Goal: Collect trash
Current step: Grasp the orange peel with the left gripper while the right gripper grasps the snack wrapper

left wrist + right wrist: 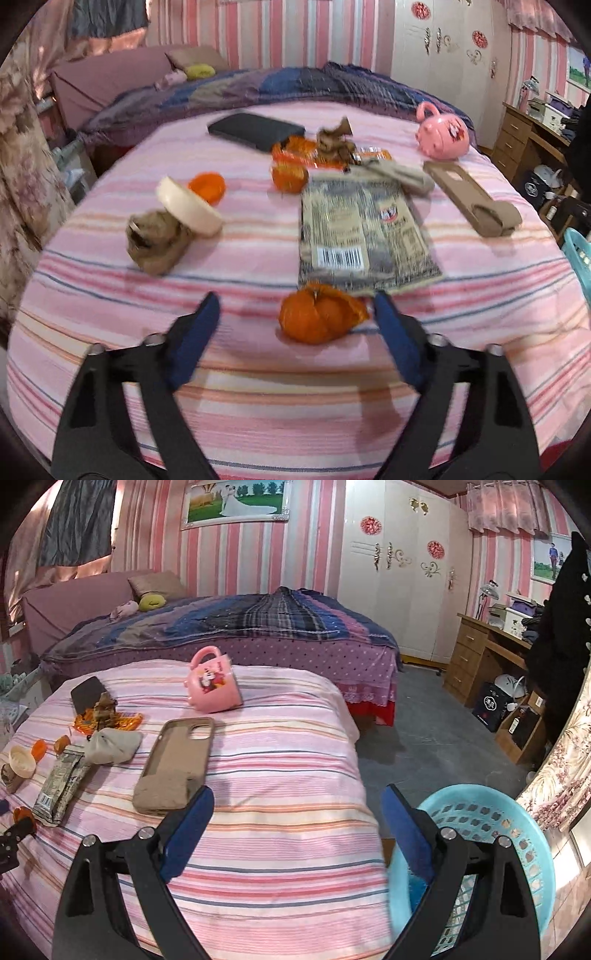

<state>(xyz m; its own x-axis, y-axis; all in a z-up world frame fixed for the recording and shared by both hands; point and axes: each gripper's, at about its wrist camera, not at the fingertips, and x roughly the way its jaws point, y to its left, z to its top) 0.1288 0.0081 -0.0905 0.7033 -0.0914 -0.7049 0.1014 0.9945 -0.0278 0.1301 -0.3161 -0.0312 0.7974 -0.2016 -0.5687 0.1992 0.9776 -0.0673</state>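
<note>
An orange peel (317, 319) lies on the pink striped sheet (258, 398), between the fingers of my left gripper (293, 304). That gripper is open; its right pad is close to the peel and its left pad stands well off. Just beyond the peel lies a flat snack wrapper (364, 236). Farther back are more peel (290, 177), orange wrappers (295, 153), crumpled brown paper (155, 242) and an orange cap (207, 186). My right gripper (299, 792) is open and empty over the bed's right edge, beside a light blue basket (484, 812) on the floor.
A pink mug (212, 686) lies on its side, with a tan phone case (177, 760), a grey cloth (112, 744), a dark flat case (255, 129) and a cream round lid (190, 210) also on the sheet. A second bed (258, 627) stands behind, a desk (476, 653) at right.
</note>
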